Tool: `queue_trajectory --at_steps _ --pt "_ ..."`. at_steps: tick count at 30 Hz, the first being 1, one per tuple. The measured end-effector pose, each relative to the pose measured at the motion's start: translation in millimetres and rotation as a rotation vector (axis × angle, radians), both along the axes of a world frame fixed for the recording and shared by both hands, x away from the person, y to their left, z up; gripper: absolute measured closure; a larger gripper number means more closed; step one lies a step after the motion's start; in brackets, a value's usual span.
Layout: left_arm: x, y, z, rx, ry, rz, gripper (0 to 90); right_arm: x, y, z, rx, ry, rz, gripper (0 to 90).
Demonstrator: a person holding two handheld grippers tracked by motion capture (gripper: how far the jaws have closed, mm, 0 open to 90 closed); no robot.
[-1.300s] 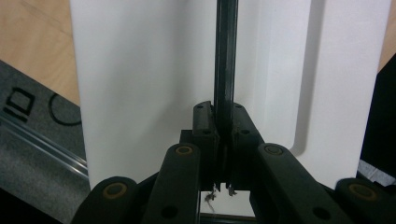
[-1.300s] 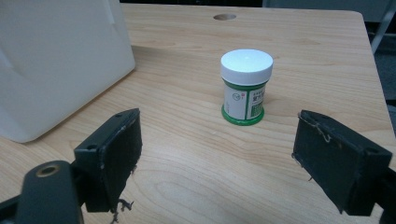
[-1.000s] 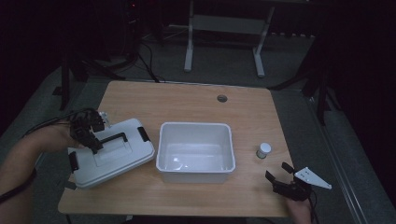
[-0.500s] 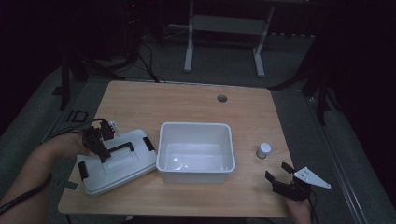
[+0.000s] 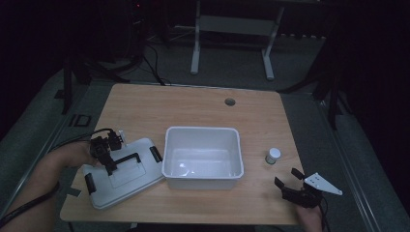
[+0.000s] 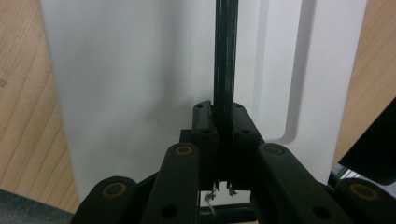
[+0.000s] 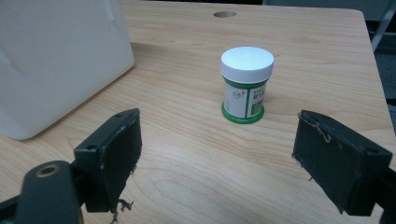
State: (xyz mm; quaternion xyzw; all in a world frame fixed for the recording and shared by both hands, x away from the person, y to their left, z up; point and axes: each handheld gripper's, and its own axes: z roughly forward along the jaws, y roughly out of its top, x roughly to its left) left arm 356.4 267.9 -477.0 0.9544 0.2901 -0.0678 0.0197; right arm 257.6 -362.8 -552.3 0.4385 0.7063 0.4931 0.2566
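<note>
A white lid (image 5: 121, 176) with black clips lies on the table to the left of an empty white bin (image 5: 202, 129). My left gripper (image 5: 112, 166) is shut on the lid's thin black handle (image 5: 128, 158). In the left gripper view the jaws (image 6: 223, 116) pinch the handle bar (image 6: 226, 56) above the lid's white surface (image 6: 140, 84). A small green jar with a white cap (image 5: 273, 155) stands right of the bin. My right gripper (image 5: 286, 177) is open near the front right corner, with the jar (image 7: 246, 84) standing a little beyond its gap (image 7: 217, 154).
The bin's wall (image 7: 56, 60) rises at the left of the right gripper view. A cable hole (image 5: 229, 102) sits at the table's far middle. A white metal frame (image 5: 232, 29) stands on the floor behind the table. A cable trails from the left hand off the left edge.
My left gripper has come down and toward the near edge with the lid, which now sits lower and flatter beside the bin. The right gripper has not moved.
</note>
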Motion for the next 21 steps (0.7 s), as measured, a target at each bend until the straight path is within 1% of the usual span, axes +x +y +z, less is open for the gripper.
queue_trajectory --at_steps 3,7,8,9,10,11,12,13,15,16,18,20,21 --pt "1.0 1.6 -4.0 -0.018 0.006 0.003 83.4 0.0 -0.1 0.0 0.0 0.001 0.0 15.0" --pt "1.5 5.6 -4.4 -0.048 0.003 0.009 83.1 0.2 0.1 -0.1 -0.001 0.002 0.0 15.0" --pt "1.5 6.4 -4.6 -0.05 0.003 0.013 83.0 0.2 0.1 -0.1 -0.002 0.003 0.0 15.0" --pt "1.3 6.7 -4.7 -0.042 -0.01 0.011 81.8 0.3 0.1 -0.1 -0.002 0.003 0.0 15.0" --pt "1.6 7.2 -4.6 -0.035 -0.028 0.009 77.1 0.3 0.1 -0.1 -0.002 0.003 0.001 15.0" --pt "1.9 8.0 -4.4 -0.037 -0.031 0.012 71.6 0.3 0.1 -0.1 -0.002 0.004 0.0 15.0" --pt "1.7 8.5 -4.0 -0.038 -0.051 0.008 66.1 0.4 0.0 -0.1 -0.003 0.005 0.0 15.0" --pt "2.1 8.7 -3.7 -0.032 -0.057 0.013 58.0 0.3 0.2 -0.1 -0.002 0.006 0.0 15.0" --pt "3.5 10.0 -3.2 -0.028 -0.045 0.028 53.9 0.3 0.4 -0.1 -0.005 0.008 0.001 15.0" --pt "3.4 10.1 -3.5 -0.018 -0.044 0.031 50.5 0.5 0.6 -0.1 -0.007 0.007 0.002 15.0" --pt "3.8 10.5 -4.9 0.0 -0.031 0.047 46.3 0.8 0.6 -0.1 -0.008 0.013 0.003 15.0" --pt "4.1 10.9 -6.1 0.016 -0.047 0.052 40.4 1.3 0.6 -0.1 -0.007 0.018 0.004 15.0" --pt "4.6 11.4 -6.4 0.009 -0.05 0.066 37.6 1.5 0.5 0.0 -0.008 0.02 0.005 15.0"
